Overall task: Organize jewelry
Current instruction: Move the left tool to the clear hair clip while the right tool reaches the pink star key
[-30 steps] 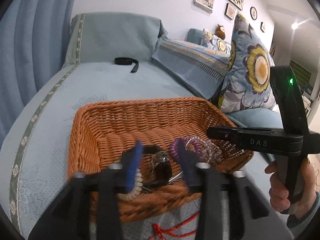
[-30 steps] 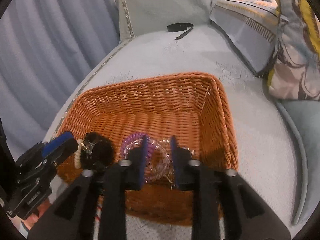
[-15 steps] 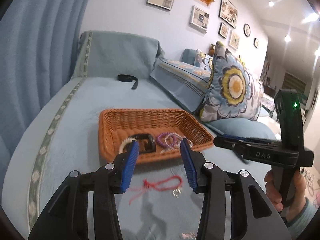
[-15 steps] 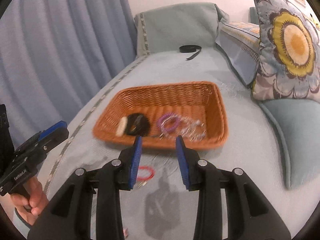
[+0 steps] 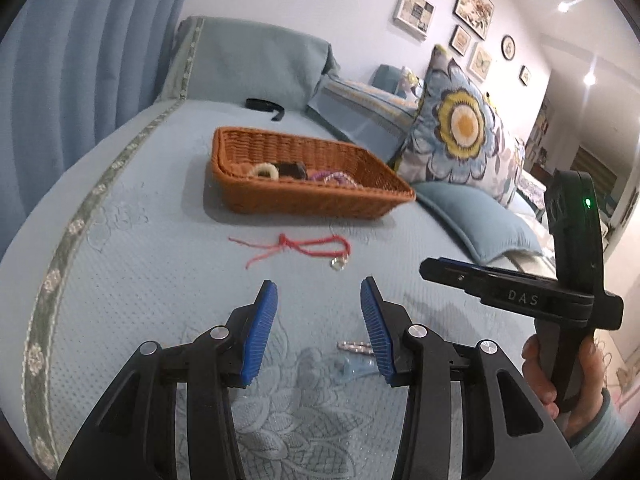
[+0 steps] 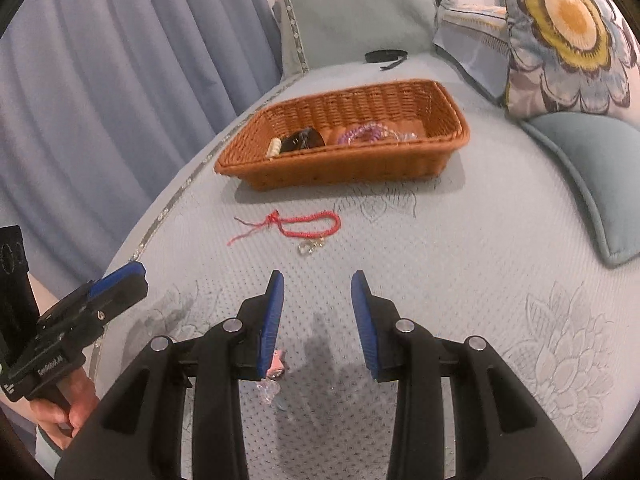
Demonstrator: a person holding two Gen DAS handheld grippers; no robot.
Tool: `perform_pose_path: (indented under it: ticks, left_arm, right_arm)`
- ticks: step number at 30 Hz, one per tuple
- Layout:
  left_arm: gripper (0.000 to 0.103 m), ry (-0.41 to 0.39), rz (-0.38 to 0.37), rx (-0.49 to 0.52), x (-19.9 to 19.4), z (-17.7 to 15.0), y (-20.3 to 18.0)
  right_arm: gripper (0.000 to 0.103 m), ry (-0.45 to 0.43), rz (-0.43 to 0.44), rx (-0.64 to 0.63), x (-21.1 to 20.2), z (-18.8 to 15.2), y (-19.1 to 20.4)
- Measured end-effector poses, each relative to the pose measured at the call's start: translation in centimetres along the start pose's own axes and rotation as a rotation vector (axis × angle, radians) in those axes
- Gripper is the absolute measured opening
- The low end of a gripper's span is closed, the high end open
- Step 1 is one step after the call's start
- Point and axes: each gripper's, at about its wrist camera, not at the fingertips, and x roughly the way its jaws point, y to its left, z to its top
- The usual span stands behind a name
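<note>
A rectangular brown wicker basket [image 6: 400, 160] sits on the pale blue quilted bedspread [image 6: 460, 248], holding a cream coil tie, dark piece and purple beaded bracelets; a red braided cord bracelet [image 6: 308, 224] lies flat just before it

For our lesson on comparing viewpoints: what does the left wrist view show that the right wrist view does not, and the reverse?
Only the left wrist view: framed pictures on the wall and the right claw from the side. Only the right wrist view: the left claw at the left edge and a small pink trinket. Both share the wicker basket, the red cord bracelet, a black band and the flower cushion.
</note>
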Motion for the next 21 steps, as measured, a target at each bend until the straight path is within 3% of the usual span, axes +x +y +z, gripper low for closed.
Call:
perform_pose_path:
  ticks: [8, 21]
  left_arm:
    - [0.04, 0.125, -0.061, 0.04, 2.5, -2.1, 0.2]
    - [0.03, 0.218, -0.142, 0.114, 3.8, -3.8, -1.7]
  right_arm:
    - [0.032, 0.097, 0.023, -0.089, 2.0, -2.4, 1.7]
    - [0.032, 0.178, 0.094, -0.172, 2.8, -4.4, 3.0]
